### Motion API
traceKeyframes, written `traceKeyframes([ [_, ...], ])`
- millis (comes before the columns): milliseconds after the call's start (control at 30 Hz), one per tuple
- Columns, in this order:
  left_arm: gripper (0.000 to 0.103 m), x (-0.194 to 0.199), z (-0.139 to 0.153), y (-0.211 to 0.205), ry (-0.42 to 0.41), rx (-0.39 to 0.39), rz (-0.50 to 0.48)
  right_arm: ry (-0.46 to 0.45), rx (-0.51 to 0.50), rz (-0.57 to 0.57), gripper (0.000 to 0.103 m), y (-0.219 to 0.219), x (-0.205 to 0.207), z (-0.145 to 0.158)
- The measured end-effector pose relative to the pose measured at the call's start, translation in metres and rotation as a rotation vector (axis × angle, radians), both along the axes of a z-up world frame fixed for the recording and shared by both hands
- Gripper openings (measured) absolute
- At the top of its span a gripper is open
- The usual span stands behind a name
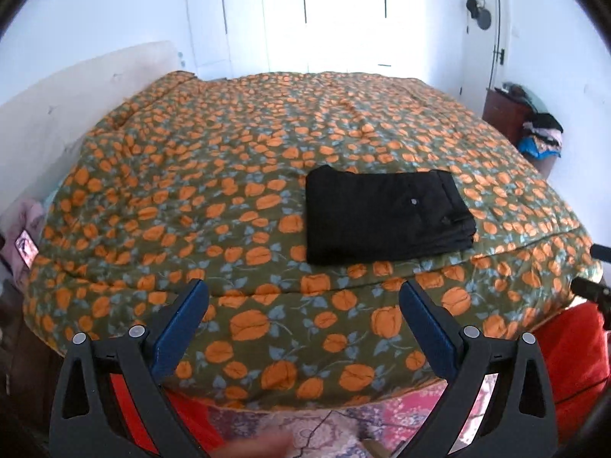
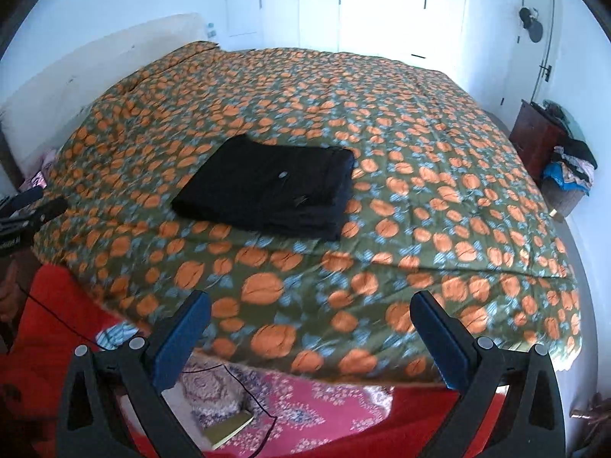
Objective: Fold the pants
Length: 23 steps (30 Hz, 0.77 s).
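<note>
Black pants (image 1: 385, 215) lie folded into a flat rectangle on the bed, near its front edge; they also show in the right wrist view (image 2: 271, 187). My left gripper (image 1: 303, 299) is open and empty, held back from the bed edge, with the pants ahead and slightly right. My right gripper (image 2: 311, 307) is open and empty, also back from the edge, with the pants ahead and to the left. The left gripper's fingers (image 2: 34, 206) show at the left edge of the right wrist view.
The bed has a green quilt with orange flowers (image 1: 229, 175). A white headboard (image 1: 68, 95) stands at left. A brown cabinet (image 2: 534, 137) and a pile of clothes (image 2: 569, 168) stand at the far right. Pink and red fabric (image 2: 305, 404) lies below the bed edge.
</note>
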<state>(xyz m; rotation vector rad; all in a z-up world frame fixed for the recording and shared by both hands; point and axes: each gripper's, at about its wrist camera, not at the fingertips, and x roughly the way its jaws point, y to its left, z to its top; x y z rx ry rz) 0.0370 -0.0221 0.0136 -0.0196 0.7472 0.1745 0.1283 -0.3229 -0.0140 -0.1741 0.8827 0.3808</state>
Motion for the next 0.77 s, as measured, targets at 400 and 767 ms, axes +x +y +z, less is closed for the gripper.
traceKeyframes([
  [400,0.1,0.003,-0.005,-0.014,0.02,-0.021,-0.061,-0.001,-0.031,-0.007,0.103,0.016,-0.006,-0.005],
  [767,0.102,0.004,-0.011,-0.017,0.039,-0.051,-0.062,-0.012,-0.038,-0.032,0.103,0.013,-0.005,-0.008],
])
